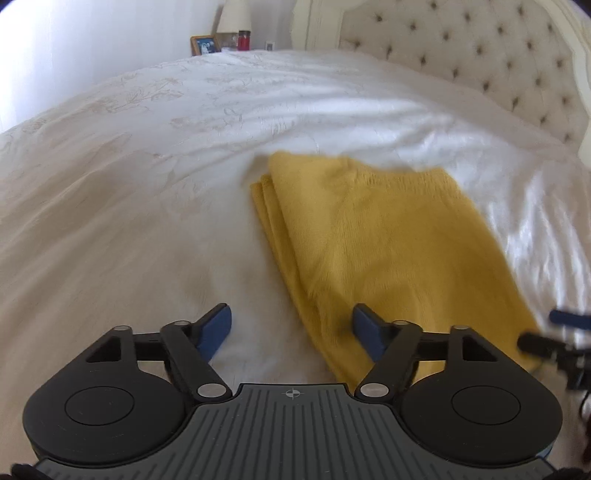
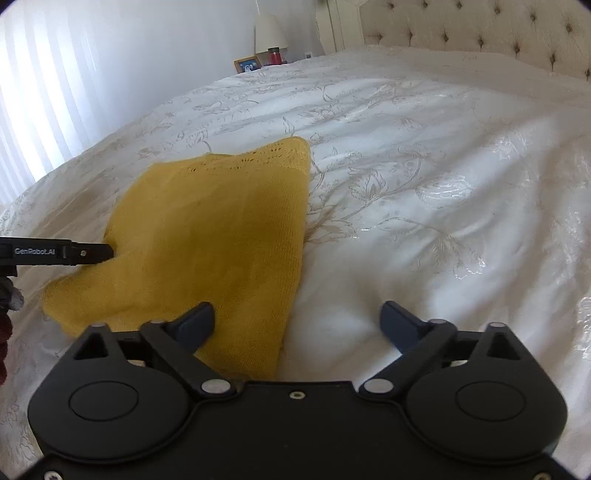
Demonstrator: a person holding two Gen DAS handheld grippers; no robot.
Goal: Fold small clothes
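A folded yellow knitted garment [image 1: 388,240] lies flat on the white bedspread [image 1: 147,184], its layered edges showing along its left side. My left gripper [image 1: 291,325] is open at the garment's near left corner, with its right finger over the cloth and its left finger over the bedspread. My right gripper [image 2: 297,314] is open wide at the garment's [image 2: 214,229] near right edge, left finger above the cloth, right finger above the bedspread [image 2: 443,184]. Nothing is gripped. Each wrist view catches the other gripper at the garment's side: the right gripper [image 1: 546,330], and one finger of the left [image 2: 88,253].
A tufted cream headboard [image 1: 480,55] bounds the bed on the far right. Beyond the bed's far edge stand a lamp [image 2: 269,31], a photo frame [image 2: 247,64] and a red jar [image 2: 274,55]. A white curtain [image 2: 37,92] hangs on the left.
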